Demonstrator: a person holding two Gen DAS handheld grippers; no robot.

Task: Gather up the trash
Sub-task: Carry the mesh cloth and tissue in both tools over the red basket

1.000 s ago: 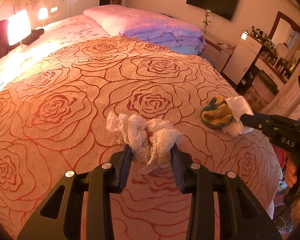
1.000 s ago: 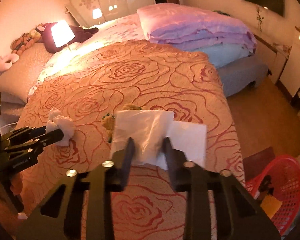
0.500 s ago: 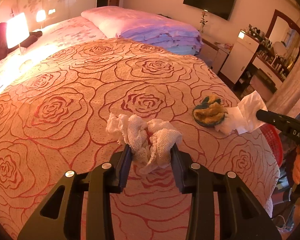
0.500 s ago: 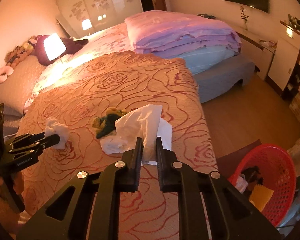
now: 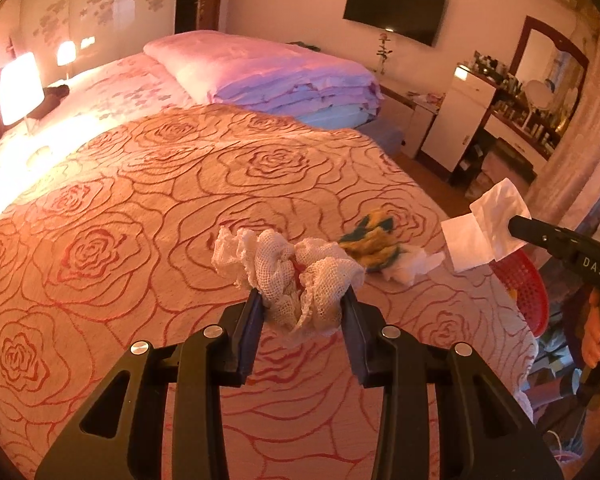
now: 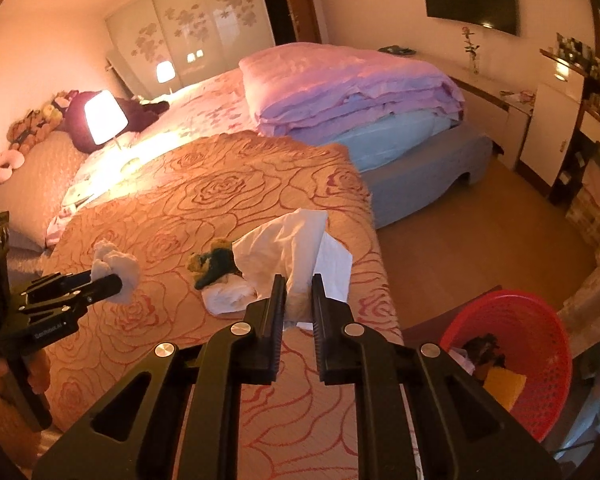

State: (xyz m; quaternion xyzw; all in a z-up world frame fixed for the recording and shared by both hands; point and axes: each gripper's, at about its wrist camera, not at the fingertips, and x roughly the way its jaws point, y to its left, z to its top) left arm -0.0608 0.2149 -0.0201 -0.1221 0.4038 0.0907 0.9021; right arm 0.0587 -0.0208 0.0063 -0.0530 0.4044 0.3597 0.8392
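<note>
Clutching a wad of gauze cloth at lower centre of its own view, the left gripper has both fingers pressed into the bundle, which bulges up and out between them. Over in the right wrist view, the right gripper pinches a white tissue at centre frame, its jaws nearly together with just the thin paper between, and the loose sheet fans out above the tips. Both pieces look featherlight and limp, so they should handle easily but could slip or tear; a grip low on the bunched part looks safest, not the flapping edges.

On the rose-patterned bedspread, the trash left lies right of centre in the left wrist view: a yellow and dark blue rag touching a crumpled white tissue wad. Soft and squashy, both seem to want a pinch through the thickest fold.

At lower right of the right wrist view, the red mesh basket stands on the floor beside the bed, with some trash inside. Judging by that, the drop-off is the next job.
</note>
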